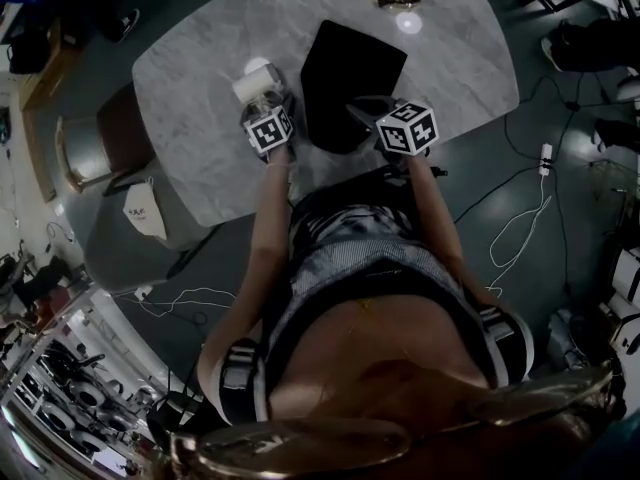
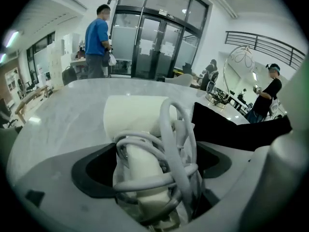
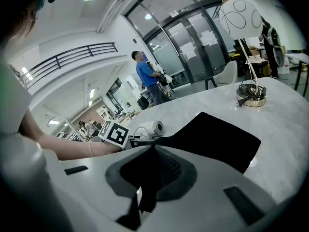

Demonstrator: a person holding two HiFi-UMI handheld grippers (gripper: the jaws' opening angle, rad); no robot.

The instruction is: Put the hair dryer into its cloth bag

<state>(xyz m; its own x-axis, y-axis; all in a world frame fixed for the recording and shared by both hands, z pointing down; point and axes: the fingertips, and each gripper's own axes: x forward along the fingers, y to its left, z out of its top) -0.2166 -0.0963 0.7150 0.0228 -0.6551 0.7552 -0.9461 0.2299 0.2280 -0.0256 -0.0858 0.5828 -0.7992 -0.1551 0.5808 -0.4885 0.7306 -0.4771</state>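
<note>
**Dryer outside bag; right fingers pinch bag edge, left fingers wide round dryer**

The white hair dryer lies on the grey marble desk. It's outside the black cloth bag, just to the bag's left in head view. Can't tell if the two touch. The white cord is wound in loops round the handle. The handle points back toward the person, w/ the barrel on the far side.

Left gripper: fingers are spread wide, one on each side of the cord-wrapped handle. Handle + cord sit btwn them, but dark gaps show beside the pads, so nothing is clamped.

Right gripper: fingers are closed tight on the near edge of the bag. Black cloth is pinched btwn them, w/ a fold hanging below. The rest of the bag lies flat on the desk, stretching away toward the far side.

The person's bare forearm runs in from the left of the right gripper view to the left gripper.

Other stuff:
- A lamp w/ a round shade stands at the far end of the desk, well apart from the bag.
- A brown chair is at the desk's left side.
- A power strip w/ cables lies on the floor to the right.
- In the bkgd, a person in a blue top stands by glass doors.
</note>
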